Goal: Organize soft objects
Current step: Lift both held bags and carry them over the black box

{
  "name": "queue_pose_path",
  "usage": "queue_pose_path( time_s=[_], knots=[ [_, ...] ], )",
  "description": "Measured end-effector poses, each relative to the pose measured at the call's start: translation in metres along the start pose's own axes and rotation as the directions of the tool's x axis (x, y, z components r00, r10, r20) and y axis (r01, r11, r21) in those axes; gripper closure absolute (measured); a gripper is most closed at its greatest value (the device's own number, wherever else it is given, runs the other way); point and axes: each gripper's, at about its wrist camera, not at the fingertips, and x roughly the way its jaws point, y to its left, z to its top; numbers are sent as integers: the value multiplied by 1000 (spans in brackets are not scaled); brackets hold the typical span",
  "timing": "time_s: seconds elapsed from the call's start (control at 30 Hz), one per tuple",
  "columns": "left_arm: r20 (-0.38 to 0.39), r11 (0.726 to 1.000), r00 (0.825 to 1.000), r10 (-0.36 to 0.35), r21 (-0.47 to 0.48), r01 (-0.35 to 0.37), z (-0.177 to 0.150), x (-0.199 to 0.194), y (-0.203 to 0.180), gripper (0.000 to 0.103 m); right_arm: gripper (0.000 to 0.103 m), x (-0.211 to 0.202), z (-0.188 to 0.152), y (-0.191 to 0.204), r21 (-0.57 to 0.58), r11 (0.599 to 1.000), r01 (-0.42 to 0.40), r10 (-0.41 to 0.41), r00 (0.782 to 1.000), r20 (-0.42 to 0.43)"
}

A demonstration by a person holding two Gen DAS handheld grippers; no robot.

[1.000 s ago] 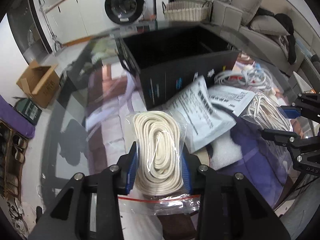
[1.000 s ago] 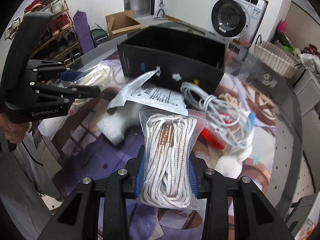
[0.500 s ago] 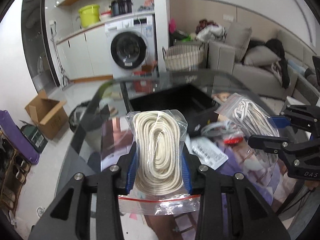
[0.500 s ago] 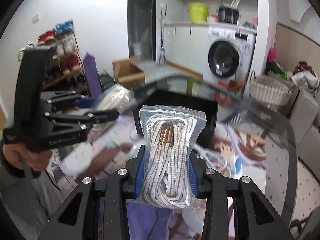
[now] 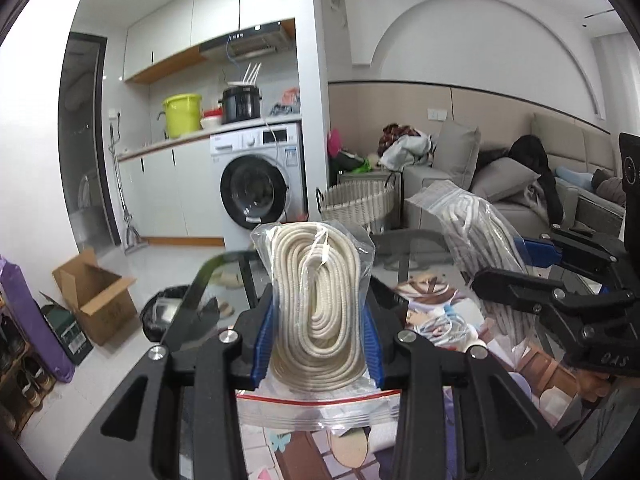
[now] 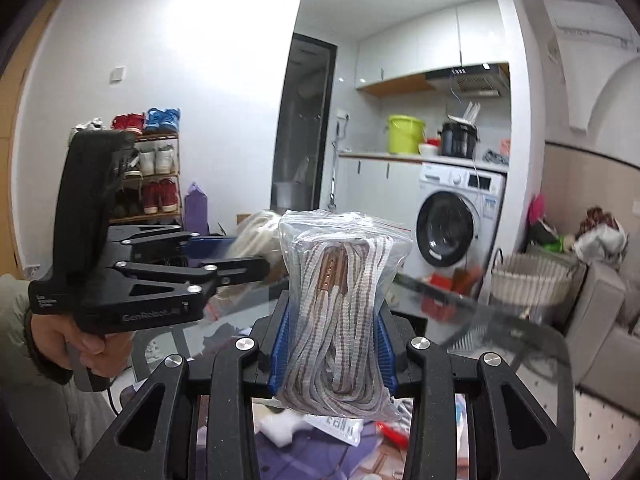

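Room: open kitchen with washing machine (image 5: 256, 196) far centre, sofa (image 5: 520, 184) far right, shoe rack (image 6: 148, 168) far left.
Worktop: glass worktop (image 6: 500, 320), dark rounded far edge; papers and cables lie on it below both tools.
Open room: air above the worktop is free; floor beyond the far edge holds a cardboard box (image 5: 96, 300).
Left hand-held gripper (image 5: 318, 340): clenched on bag of cream rope (image 5: 316, 300), raised clear of the worktop.
Right hand-held gripper (image 6: 334, 352): clenched on bag of striped cord (image 6: 340, 312), likewise raised, just right of the other.

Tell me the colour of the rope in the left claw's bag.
Cream rope, clearest in the left wrist view.
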Motion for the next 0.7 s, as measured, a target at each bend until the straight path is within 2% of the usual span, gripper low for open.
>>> queue_pose_path(
  time_s=[0.17, 0.3, 0.5, 0.7],
  knots=[
    [12, 1000, 1000, -10, -20, 10, 7, 2, 2, 66, 66, -1, 9, 3, 3, 1000, 1, -1, 1000, 17],
    [34, 1000, 999, -7, -21, 8, 16, 7, -2, 66, 66, 11, 21, -10, 26, 1000, 3, -4, 999, 35],
    [91, 999, 996, 13, -34, -10, 38, 22, 3, 66, 66, 39, 49, -24, 2, 1000, 12, -12, 999, 51],
    [104, 994, 993, 57, -98, -46, 53, 54, 31, 66, 66, 78, 74, -51, 72, 997, 40, -44, 998, 54]
  ],
)
